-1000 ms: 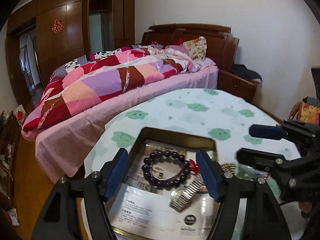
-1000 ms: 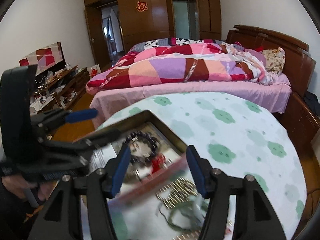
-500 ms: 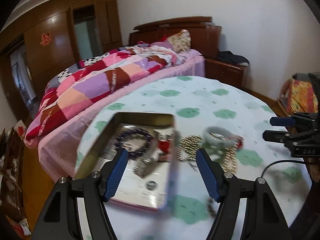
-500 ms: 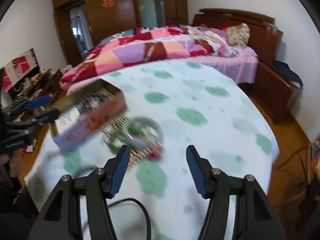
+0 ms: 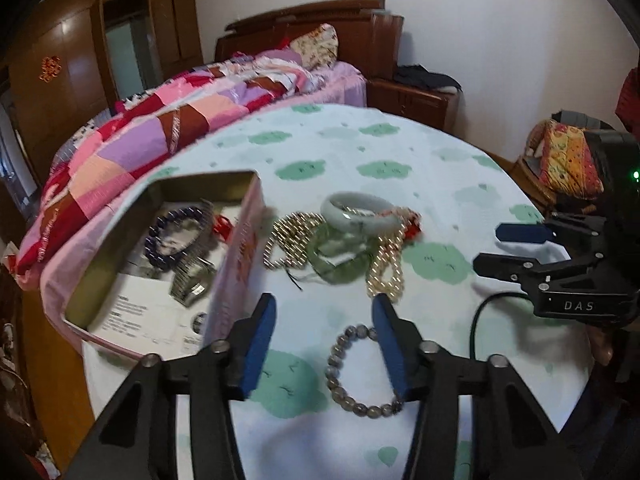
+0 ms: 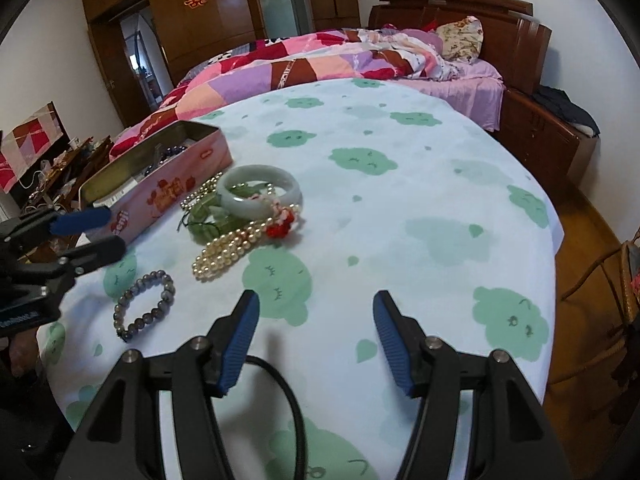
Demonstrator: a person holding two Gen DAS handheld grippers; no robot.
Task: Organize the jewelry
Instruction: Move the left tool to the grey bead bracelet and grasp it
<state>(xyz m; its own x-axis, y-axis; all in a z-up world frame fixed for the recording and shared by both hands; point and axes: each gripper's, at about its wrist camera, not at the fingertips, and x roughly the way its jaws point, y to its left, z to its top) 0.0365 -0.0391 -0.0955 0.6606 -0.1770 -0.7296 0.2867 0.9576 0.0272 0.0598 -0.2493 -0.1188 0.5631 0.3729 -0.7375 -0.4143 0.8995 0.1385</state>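
The left gripper (image 5: 322, 308) hangs over the round table with the white cloth printed with green clouds (image 5: 440, 184), and its blue jaws have just been closing; they stand apart with nothing pressed between them, though the grey beaded bracelet (image 5: 356, 368) lies on the cloth under and between the tips, just beside the right-hand pad. The right gripper (image 6: 316, 304) is also open, its jaws have just been opening a little, and only bare cloth shows between them. In the right wrist view the grey beaded bracelet (image 6: 144, 306) lies near the table edge, apart from a small heap of jewelry. In this heap are a pale green jade bangle (image 6: 260, 190), a string of cream pearls (image 6: 232, 250) with a red ornament, and a darker green bangle (image 5: 340, 258). Just beside the heap stands the open pink rectangular tin box (image 6: 160, 184), which holds a dark purple beaded bracelet (image 5: 176, 232) and a metal watch band (image 5: 192, 276) on printed paper.
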